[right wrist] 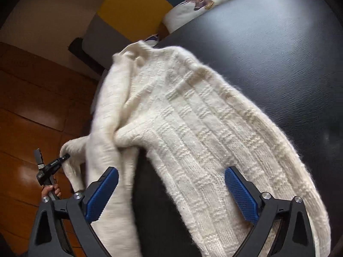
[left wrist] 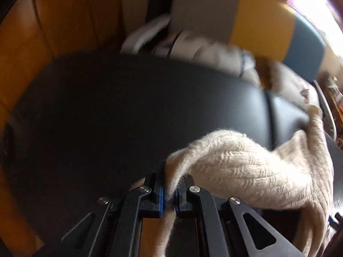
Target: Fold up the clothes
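Where a cream knitted sweater (right wrist: pixel 188 124) drapes half on a black padded surface (right wrist: pixel 278 53), half hanging toward the wooden floor (right wrist: pixel 32 107): left gripper (left wrist: pixel 169 192) pinched tight on a fuzzy edge, right gripper (right wrist: pixel 171 192) spread wide above the body. Probably soft, floppy, stretchy; best pinched at hem or shoulder.

A black leather-like surface (right wrist: pixel 268 64) fills the near scene. At its far edge lies a white cushion (right wrist: pixel 199 4) printed with a deer head, beside a yellow panel (right wrist: pixel 133 6). Brown wooden floor (right wrist: pixel 32 107) spreads left.
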A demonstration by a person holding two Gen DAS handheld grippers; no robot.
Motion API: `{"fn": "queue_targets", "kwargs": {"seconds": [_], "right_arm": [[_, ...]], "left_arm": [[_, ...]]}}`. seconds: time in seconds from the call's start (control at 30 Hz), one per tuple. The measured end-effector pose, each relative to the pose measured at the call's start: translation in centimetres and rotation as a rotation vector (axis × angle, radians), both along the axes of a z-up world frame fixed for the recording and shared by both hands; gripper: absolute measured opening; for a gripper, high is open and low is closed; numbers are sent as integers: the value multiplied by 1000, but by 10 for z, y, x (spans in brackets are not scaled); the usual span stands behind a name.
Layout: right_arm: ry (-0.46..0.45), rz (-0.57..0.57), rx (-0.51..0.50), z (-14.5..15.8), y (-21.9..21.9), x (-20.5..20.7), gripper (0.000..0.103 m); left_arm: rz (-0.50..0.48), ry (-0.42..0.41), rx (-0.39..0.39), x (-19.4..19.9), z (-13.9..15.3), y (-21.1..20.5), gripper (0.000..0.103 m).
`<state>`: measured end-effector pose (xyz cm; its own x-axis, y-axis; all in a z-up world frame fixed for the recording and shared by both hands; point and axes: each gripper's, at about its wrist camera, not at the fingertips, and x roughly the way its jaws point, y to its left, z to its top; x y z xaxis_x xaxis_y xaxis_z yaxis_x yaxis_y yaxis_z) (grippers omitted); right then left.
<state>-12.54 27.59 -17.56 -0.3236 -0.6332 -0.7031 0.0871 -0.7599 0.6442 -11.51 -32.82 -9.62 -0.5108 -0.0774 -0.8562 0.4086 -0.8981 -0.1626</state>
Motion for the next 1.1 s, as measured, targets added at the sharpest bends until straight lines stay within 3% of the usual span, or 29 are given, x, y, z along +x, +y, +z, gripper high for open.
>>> {"fn": "queue_targets", "kwargs": {"seconds": [0.1,0.17,0.23,0.33,0.4,0.53,0.73,0.8,0.97,1.03,1.07,1.1], "right_arm": [[-2,-4,-38,-2,10,-2,100],[-4,-13,-61,-3,12,-3,100],[-2,-21,-73,-2,11,-3,101],[16,-20,-74,-3,8,0,103],[29,-13,-63,-3,4,0,103],[34,-10,-56,-1,4,1,103],[39,-8,-78,-1,7,3,103],[43,-6,-80,-1,8,3,103],[66,11,-73,-1,7,5,103],[75,17,-72,0,7,6,103],[77,21,-72,0,7,7,103],[79,24,-71,0,7,7,103]], "left_arm": [[45,-18,86,8,-11,-14,16],[76,-29,143,13,-18,-24,16],[80,44,209,34,-1,-14,18],[-100,144,387,63,16,41,22],[-251,141,467,75,13,89,23],[-485,43,615,86,-18,191,23],[-525,-60,597,84,-49,258,25],[-525,-70,630,80,-56,256,29],[-502,-106,604,56,-68,274,31],[-494,-98,595,50,-75,286,24],[-493,-70,610,51,-69,283,11],[-494,-36,634,53,-62,280,11]]}}
